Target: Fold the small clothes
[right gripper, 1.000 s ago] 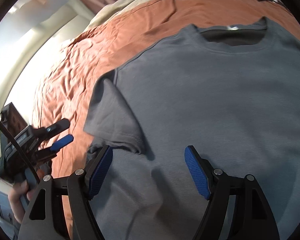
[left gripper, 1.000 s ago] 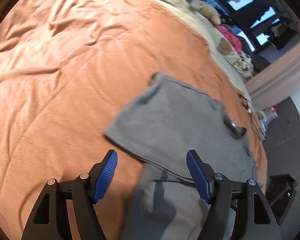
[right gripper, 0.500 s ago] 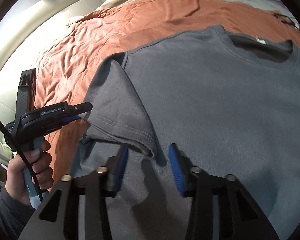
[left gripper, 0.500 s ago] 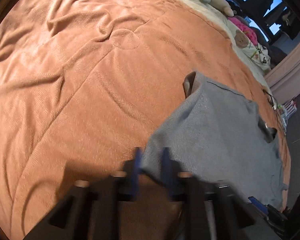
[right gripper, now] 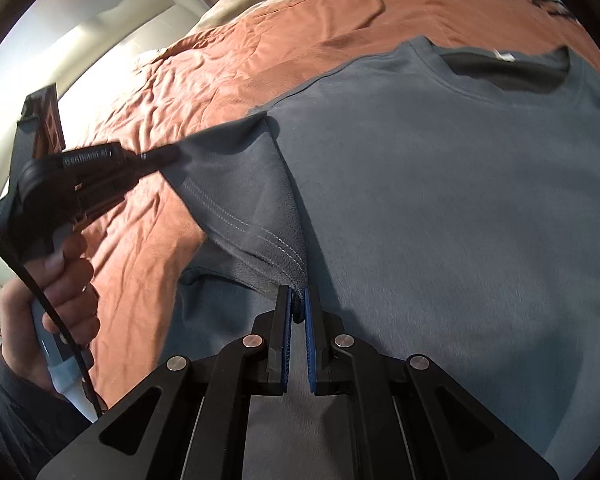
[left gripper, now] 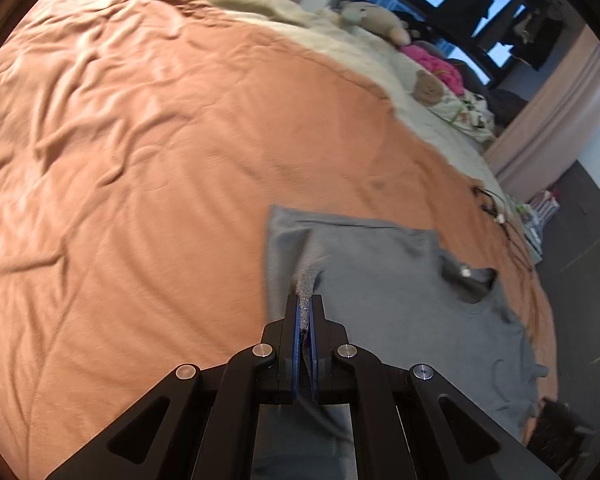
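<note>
Pinching the grey T-shirt (right gripper: 440,200) by its sleeve, my left claw (left gripper: 305,312) and right claw (right gripper: 296,308) both grip the hem; the shirt lies spread on the orange bed cover (left gripper: 140,160).

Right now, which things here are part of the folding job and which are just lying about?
Part of the job:
grey T-shirt
its sleeve
left gripper
right gripper
orange bedspread underneath

Just lying about:
stuffed toy
pink cloth
cream blanket
black cable
</note>
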`<state>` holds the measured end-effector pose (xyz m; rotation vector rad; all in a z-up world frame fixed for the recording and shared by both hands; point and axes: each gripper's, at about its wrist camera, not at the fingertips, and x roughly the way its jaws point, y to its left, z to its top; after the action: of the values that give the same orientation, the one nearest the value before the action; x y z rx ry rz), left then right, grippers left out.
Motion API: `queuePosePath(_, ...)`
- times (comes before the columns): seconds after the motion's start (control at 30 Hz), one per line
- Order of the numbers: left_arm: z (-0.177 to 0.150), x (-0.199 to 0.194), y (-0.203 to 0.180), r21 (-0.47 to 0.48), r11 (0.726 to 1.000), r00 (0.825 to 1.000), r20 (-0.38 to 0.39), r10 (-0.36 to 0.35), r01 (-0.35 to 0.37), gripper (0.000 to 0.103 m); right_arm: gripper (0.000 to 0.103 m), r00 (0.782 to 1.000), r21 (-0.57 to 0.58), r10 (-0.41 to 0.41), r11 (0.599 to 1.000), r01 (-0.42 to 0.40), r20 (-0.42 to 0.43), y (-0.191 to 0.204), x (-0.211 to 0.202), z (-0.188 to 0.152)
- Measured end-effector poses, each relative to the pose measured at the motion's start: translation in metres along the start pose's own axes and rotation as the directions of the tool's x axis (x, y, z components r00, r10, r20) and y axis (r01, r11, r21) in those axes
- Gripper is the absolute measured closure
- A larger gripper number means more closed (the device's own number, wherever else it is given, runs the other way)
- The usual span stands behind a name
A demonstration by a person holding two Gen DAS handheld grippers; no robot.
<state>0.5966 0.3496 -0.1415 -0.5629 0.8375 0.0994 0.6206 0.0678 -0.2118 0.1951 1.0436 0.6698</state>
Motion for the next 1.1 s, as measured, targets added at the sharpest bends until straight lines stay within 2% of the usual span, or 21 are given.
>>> queuePosePath(0.1,0.004,0.003,-0.026,0.038,0.999,0.999,-0.002,-0.034,0.034,0.1,0.1,0.999,0.034,0.033,0.999,-0.032,-0.017,-0.007,-0.002,-0.003)
queuePosePath(0.3,0.008,0.016,-0.074,0.101,0.99,0.995,-0.025,-0.093,0.095,0.1,0.097,0.999,0.082,0.043,0.996,-0.04,-0.031,-0.022,-0.012,-0.005)
queuePosePath(0.33,0.008,0.021,-0.083,0.11,0.988,0.994,-0.033,-0.102,0.105,0.1,0.09,0.999,0.087,0.042,0.995,-0.039,-0.028,-0.024,-0.016,-0.006)
queuePosePath(0.37,0.007,0.024,-0.09,0.117,0.987,0.994,-0.04,-0.106,0.11,0.1,0.072,0.999,0.093,0.047,0.995,-0.045,-0.02,-0.028,-0.022,-0.006)
queuePosePath(0.4,0.005,0.029,-0.097,0.124,0.986,0.993,-0.048,-0.109,0.114,0.1,0.06,0.999,0.098,0.043,0.994,-0.041,-0.01,-0.031,-0.027,-0.006)
queuePosePath(0.43,0.003,0.034,-0.103,0.131,0.984,0.992,-0.056,-0.112,0.118,0.1,0.04,0.999,0.101,0.034,0.994,-0.034,0.005,-0.033,-0.033,-0.007)
queuePosePath(0.47,0.001,0.038,-0.108,0.134,0.983,0.991,-0.065,-0.115,0.123,0.099,0.036,0.999,0.101,0.023,0.995,-0.026,0.028,-0.037,-0.04,-0.007)
queuePosePath(0.5,-0.001,0.044,-0.112,0.137,0.983,0.99,-0.076,-0.116,0.126,0.098,0.036,0.999,0.1,0.018,0.995,-0.022,0.041,-0.04,-0.044,-0.006)
queuePosePath(0.57,-0.006,0.051,-0.115,0.144,0.982,0.988,-0.113,-0.108,0.124,0.081,0.036,0.999,0.115,0.019,0.993,-0.025,0.051,-0.05,-0.049,-0.004)
queuePosePath(0.63,-0.01,0.052,-0.113,0.14,0.981,0.985,-0.126,-0.119,0.137,0.052,0.036,0.998,0.124,0.02,0.992,-0.027,0.054,-0.057,-0.049,-0.003)
queuePosePath(0.7,-0.01,0.044,-0.106,0.15,0.982,0.99,-0.092,-0.105,0.118,0.044,0.036,0.998,0.13,0.024,0.991,-0.03,0.052,-0.06,-0.046,0.0)
queuePosePath(0.8,-0.007,0.034,-0.089,0.141,0.987,0.995,-0.068,-0.07,0.079,0.044,0.036,0.998,0.121,0.02,0.992,-0.027,0.055,-0.061,-0.038,0.008)
queuePosePath(0.93,-0.008,0.026,-0.056,0.127,0.992,0.999,-0.051,0.019,-0.013,0.044,0.036,0.999,0.119,0.019,0.993,-0.024,0.048,-0.059,-0.022,0.021)
queuePosePath(1.1,-0.017,0.02,-0.015,0.091,0.994,0.996,-0.068,0.062,-0.056,0.045,0.036,0.998,0.136,0.034,0.99,-0.041,0.049,-0.061,-0.007,0.04)
